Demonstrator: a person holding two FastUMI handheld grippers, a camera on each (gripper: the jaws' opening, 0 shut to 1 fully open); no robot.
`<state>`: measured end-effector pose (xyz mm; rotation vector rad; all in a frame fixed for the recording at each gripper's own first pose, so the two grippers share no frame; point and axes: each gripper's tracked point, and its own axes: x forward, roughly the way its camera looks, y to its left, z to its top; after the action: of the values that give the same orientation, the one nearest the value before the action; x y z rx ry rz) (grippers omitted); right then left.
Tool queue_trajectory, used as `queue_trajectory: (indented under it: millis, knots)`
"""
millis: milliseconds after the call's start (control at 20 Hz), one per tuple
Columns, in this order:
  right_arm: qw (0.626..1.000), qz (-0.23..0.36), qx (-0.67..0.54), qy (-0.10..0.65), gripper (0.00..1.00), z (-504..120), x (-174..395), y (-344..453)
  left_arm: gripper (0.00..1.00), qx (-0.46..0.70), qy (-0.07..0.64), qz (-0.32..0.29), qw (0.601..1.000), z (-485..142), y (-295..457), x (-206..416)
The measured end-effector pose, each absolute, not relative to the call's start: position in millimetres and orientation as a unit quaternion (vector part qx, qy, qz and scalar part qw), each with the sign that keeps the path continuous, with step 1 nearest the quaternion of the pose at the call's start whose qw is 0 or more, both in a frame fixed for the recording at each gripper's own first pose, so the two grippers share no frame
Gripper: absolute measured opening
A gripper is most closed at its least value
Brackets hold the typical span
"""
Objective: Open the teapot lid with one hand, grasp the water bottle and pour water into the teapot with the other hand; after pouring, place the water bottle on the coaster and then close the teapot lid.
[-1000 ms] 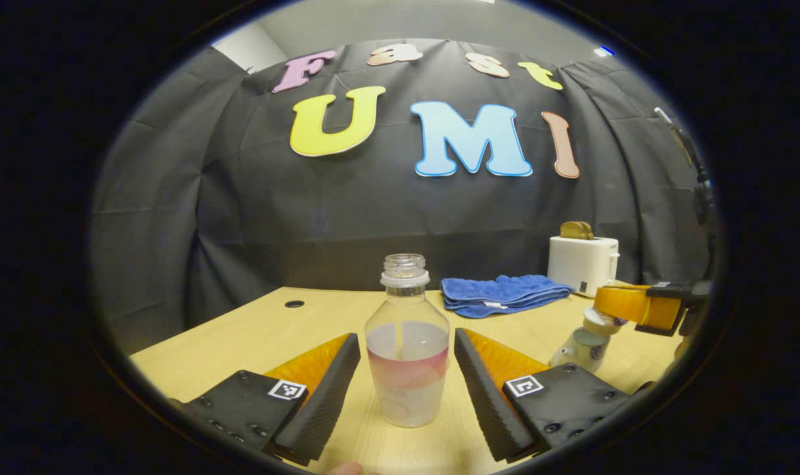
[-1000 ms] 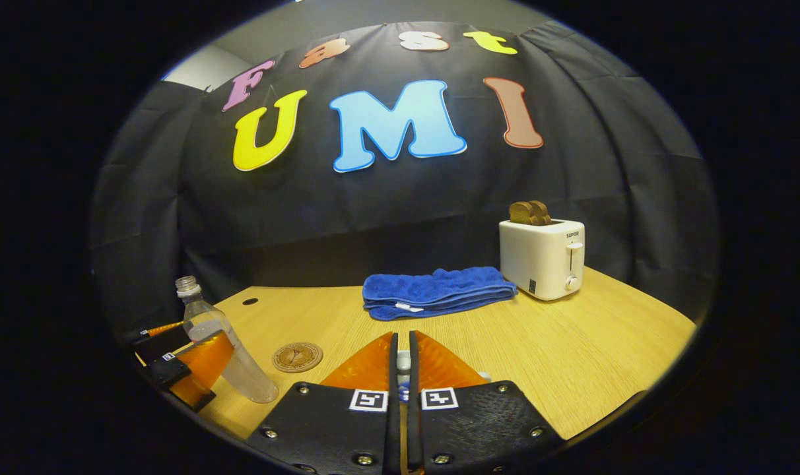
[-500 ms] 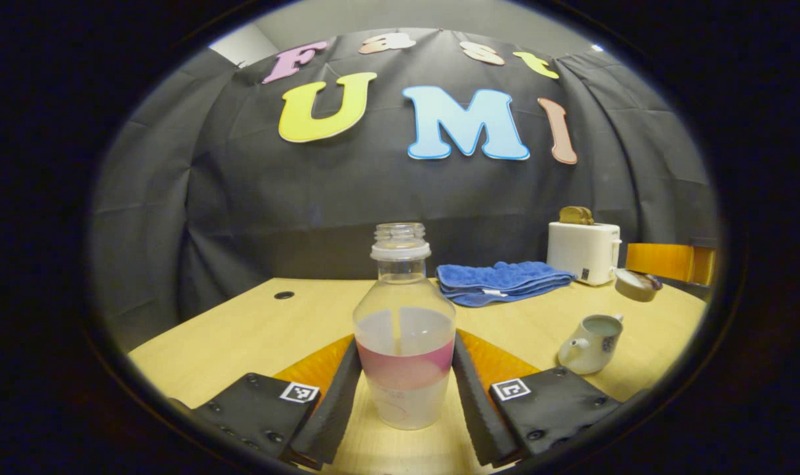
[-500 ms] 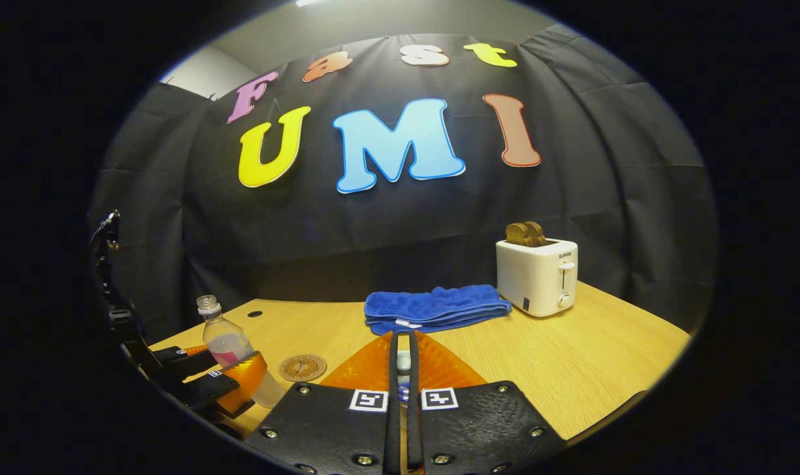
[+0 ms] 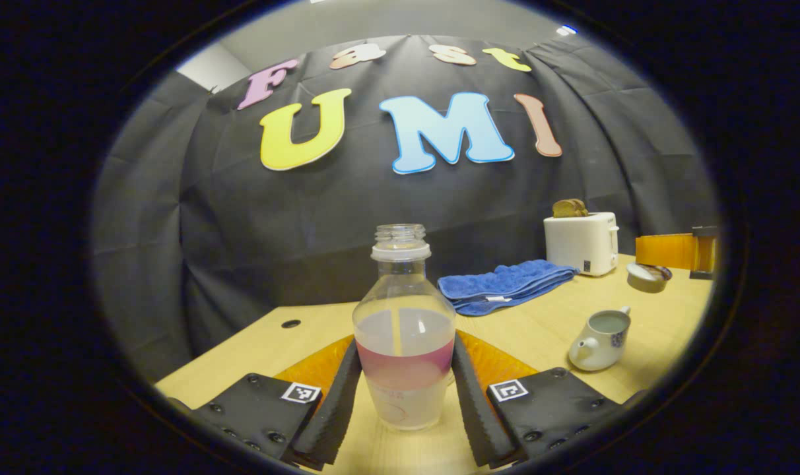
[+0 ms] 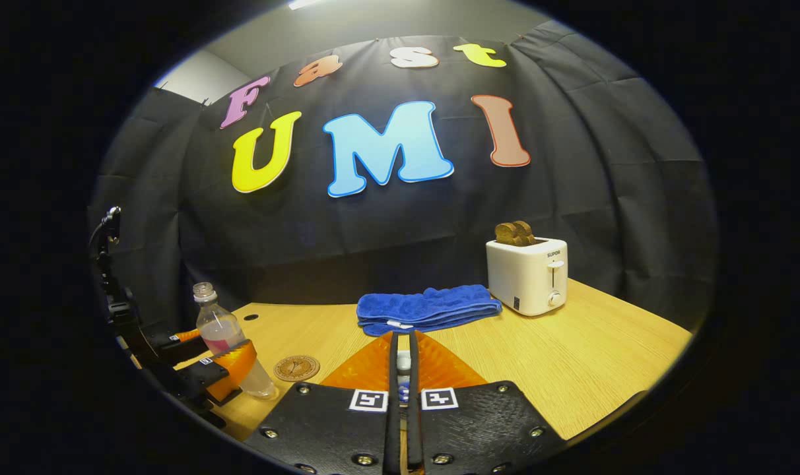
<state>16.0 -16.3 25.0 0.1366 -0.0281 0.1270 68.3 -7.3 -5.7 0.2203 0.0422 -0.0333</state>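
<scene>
both tongs are clenched. the left tongs (image 5: 403,396) grip the water bottle (image 5: 404,336) across its lower body, both fingers (image 5: 334,402) pressed against its sides; a second ago they stood wide open around it, so the grasp has just been made. the bottle has no cap and is roughly half full, upright, with its base at or just off the surface (image 5: 545,330); i cannot tell which. the right tongs (image 6: 403,376) are pinched on the teapot lid (image 5: 645,277), which a second ago sat on the teapot (image 5: 598,338) and now hangs up and to the right of it, well apart. the teapot stands open, to the right of the bottle and near it.

so lid-opening looks done and the bottle is in hand; my judgement is that carrying it over and tipping it into the open teapot comes next, with the coaster (image 6: 296,367) waiting just right of the bottle in the right gripper view.

behind the bottle, the light wooden surface carries a folded blue towel (image 5: 502,285) and, farther right, a white toaster (image 5: 581,243) with toast in it. black cloth walls close off the booth.
</scene>
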Motion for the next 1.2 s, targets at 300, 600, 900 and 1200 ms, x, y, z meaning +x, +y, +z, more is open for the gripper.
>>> queue_trajectory:
  millis: [300,600,900,1200]
  knots:
    - [0.995,0.046,0.082,-0.019,0.04,26,13,-42,0.83,0.207,0.024,-0.042,0.977,4,-22,80]
    - [0.995,0.028,0.089,-0.020,0.04,22,12,-71,0.84,0.286,0.040,-0.074,0.954,2,-54,86]
    - [0.993,0.008,0.114,-0.010,0.04,7,16,-101,0.84,0.379,0.039,-0.117,0.917,-2,-98,85]
    - [0.992,-0.006,0.128,-0.003,0.04,-6,15,-124,0.83,0.489,0.021,-0.126,0.863,-7,-122,87]
